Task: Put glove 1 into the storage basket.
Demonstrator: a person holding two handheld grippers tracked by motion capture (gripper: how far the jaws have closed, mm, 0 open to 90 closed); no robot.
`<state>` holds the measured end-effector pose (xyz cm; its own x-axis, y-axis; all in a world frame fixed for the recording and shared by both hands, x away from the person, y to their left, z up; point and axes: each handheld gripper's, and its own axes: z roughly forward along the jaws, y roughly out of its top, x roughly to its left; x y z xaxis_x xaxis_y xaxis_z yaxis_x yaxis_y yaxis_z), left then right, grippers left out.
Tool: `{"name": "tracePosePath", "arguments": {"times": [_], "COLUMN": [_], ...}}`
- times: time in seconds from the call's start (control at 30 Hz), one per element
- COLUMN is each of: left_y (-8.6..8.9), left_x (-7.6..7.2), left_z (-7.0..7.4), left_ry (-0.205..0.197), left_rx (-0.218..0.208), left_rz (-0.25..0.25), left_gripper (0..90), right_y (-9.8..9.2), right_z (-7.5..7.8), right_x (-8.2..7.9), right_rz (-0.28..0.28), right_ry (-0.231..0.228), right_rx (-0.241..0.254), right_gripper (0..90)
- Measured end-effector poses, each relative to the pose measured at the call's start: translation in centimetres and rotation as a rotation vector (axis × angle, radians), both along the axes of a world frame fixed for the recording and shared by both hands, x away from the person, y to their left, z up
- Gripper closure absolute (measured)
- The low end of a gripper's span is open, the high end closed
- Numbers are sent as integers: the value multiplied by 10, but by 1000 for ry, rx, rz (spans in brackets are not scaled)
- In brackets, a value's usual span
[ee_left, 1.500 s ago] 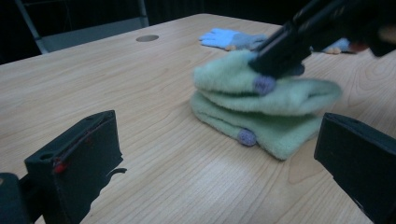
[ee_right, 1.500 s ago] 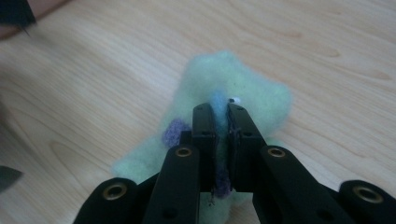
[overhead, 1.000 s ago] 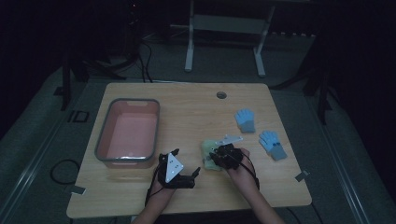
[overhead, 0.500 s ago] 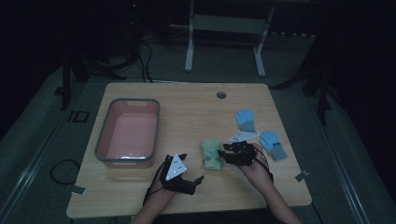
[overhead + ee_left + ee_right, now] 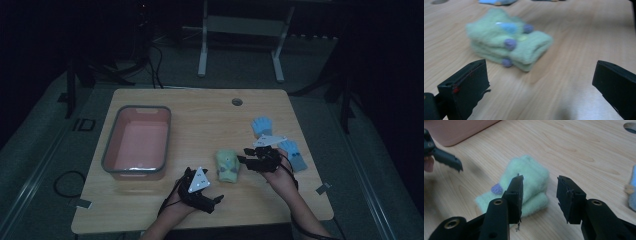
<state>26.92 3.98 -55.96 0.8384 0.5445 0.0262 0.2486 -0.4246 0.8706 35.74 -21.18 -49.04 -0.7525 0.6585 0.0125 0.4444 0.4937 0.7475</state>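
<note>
High view: wooden table (image 5: 200,107) is seen lengthwise, lit dimly. A pink bin (image 5: 138,142) with a grey rim sits on its left half, nothing visible inside. Two blue gloves lie at the right: one blue glove (image 5: 261,126) farther back, the other blue glove (image 5: 293,154) just right of the right gripper. A round cable hole (image 5: 237,102) is set in the tabletop near the far edge.

The folded green glove pair (image 5: 228,167) is laid flat on the table near the front middle, between the two grippers, apart from the bin and from the blue gloves. Purple dots and a blue patch are seen on it in the left gripper view (image 5: 510,48).

Left gripper (image 5: 212,201) is held low at the front edge, jaws spread wide, nothing between them; the green pair lies ahead of it, not touched (image 5: 541,82).

Right gripper (image 5: 243,161) is held just right of the green pair, jaws pointed at it. In the right gripper view (image 5: 539,197) the jaws are seen partly apart, having just been opening; nothing is clamped, the green pair (image 5: 529,185) lies on the table behind the tips, released.
</note>
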Motion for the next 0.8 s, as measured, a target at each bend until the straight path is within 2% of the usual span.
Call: {"name": "tracePosePath", "arguments": {"times": [0.07,0.13,0.17,0.2,0.23,0.27,0.3,0.33,0.4,0.47,0.5,0.6,0.67,0.7,0.8], "left_y": [-2,-2,-2,-3,-5,-5,-9,-12,-18,-21,-26,-32,-34,-36,-39], "left_x": [0,2,4,6,8,8,12,13,15,17,21,25,26,28,31], "left_z": [1,3,4,5,7,7,9,10,11,11,12,12,12,11,8], "left_ry": [-1,-7,-1,-9,-25,-25,-40,-49,-87,-98,-117,-135,-132,-139,-134], "left_rx": [10,-1,-5,2,11,11,25,36,68,83,104,132,136,158,185], "left_rz": [-25,-31,-45,-51,-77,-77,-91,-112,-123,-139,-156,-170,-174,-170,-170], "left_gripper": [6,78,81,90,153,170,170,212,239,291,291,332,343,343,374], "right_y": [-1,-1,-1,-1,-1,-1,0,-1,-2,-2,-2,3,4,5,9], "right_z": [1,3,4,5,6,6,7,8,7,7,6,0,-2,-4,-13], "right_x": [1,3,4,6,8,8,10,14,19,22,24,30,31,33,40], "right_rz": [2,14,17,21,28,28,36,41,47,49,54,50,51,54,46], "right_ry": [2,-1,-3,-1,4,4,-2,0,9,19,25,49,59,71,109], "right_rx": [7,14,14,19,24,24,17,11,22,22,25,24,30,35,50], "right_gripper": [556,543,536,537,534,534,531,529,508,498,487,468,465,457,431]}}
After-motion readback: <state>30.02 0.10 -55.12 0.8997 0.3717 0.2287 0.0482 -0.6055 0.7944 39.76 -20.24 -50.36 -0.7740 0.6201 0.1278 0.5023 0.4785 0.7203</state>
